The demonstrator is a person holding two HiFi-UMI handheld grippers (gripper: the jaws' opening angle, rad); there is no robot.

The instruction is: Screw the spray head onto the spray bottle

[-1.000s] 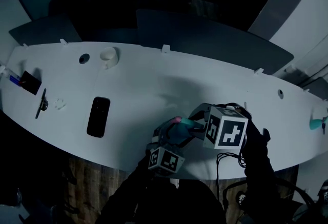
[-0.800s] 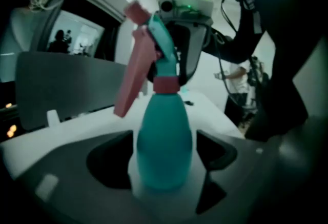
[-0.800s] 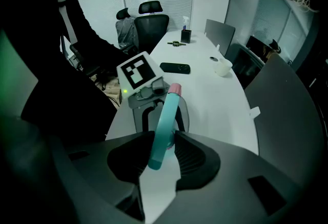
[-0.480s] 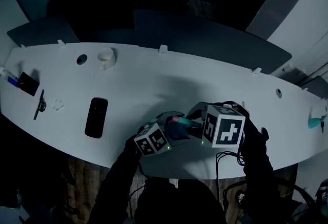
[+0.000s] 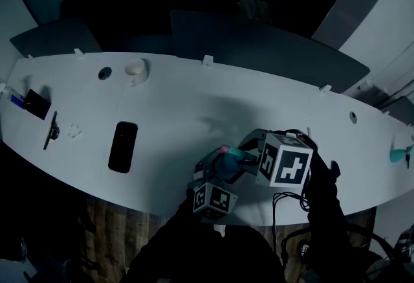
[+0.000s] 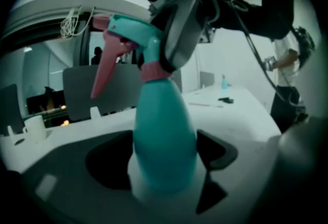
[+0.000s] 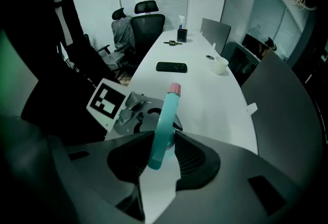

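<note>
the room is a dim office with a long white worktop curving across it. a dark phone lies toward its left end and a pale cup stands near its far edge. you are working at the worktop's near edge, just right of its middle. your left gripper pinches the teal spray bottle low on its belly, a jaw pressed to each side. the spray head, teal with a pink trigger, sits on the bottle's neck above a pink collar. your right gripper points steeply down and clamps that head between its jaws, the pink-tipped end reaching out past them. whether the bottle's base touches the worktop cannot be told.
</note>
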